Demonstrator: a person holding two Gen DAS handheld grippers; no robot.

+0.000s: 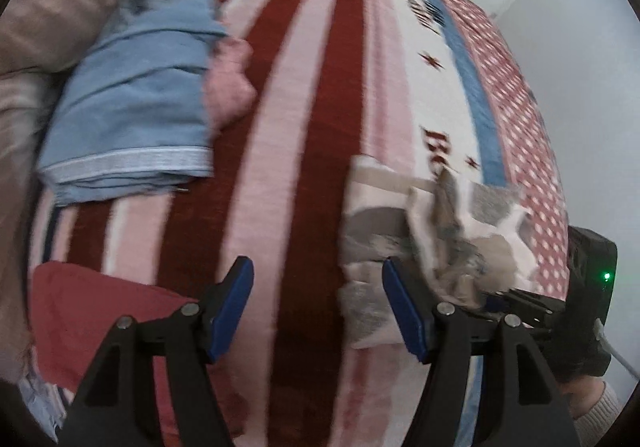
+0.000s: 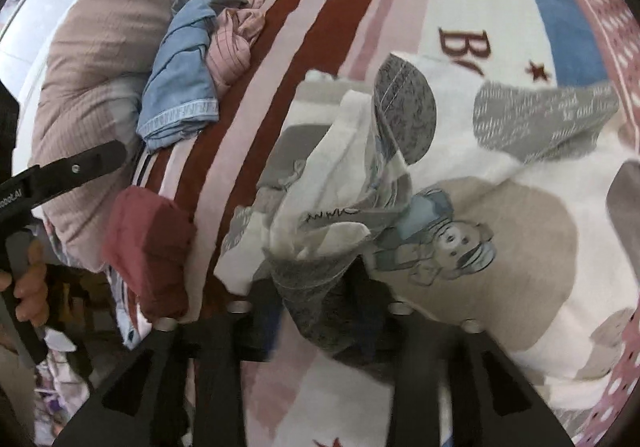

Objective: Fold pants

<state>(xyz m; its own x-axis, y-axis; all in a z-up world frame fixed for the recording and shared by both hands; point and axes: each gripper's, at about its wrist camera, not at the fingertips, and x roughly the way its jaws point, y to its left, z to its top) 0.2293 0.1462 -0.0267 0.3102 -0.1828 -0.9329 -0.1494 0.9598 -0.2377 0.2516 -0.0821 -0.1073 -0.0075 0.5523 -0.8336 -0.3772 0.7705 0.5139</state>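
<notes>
The pants (image 2: 500, 231) are white with grey and beige patches and a cartoon print; they lie spread on the striped bed cover. My right gripper (image 2: 320, 287) is shut on a bunched fold of the pants and lifts it a little. In the left wrist view the pants (image 1: 432, 231) lie at the right, with the right gripper holding their near edge. My left gripper (image 1: 318, 307) is open and empty above a red stripe, just left of the pants.
The bed cover (image 1: 320, 87) has red and pink stripes. A folded blue garment (image 1: 132, 107) and a pink one (image 1: 230, 83) lie at the far left, a dark red garment (image 1: 100, 311) at the near left. A pink quilt (image 2: 96, 59) is bunched behind. The bed's edge is at right.
</notes>
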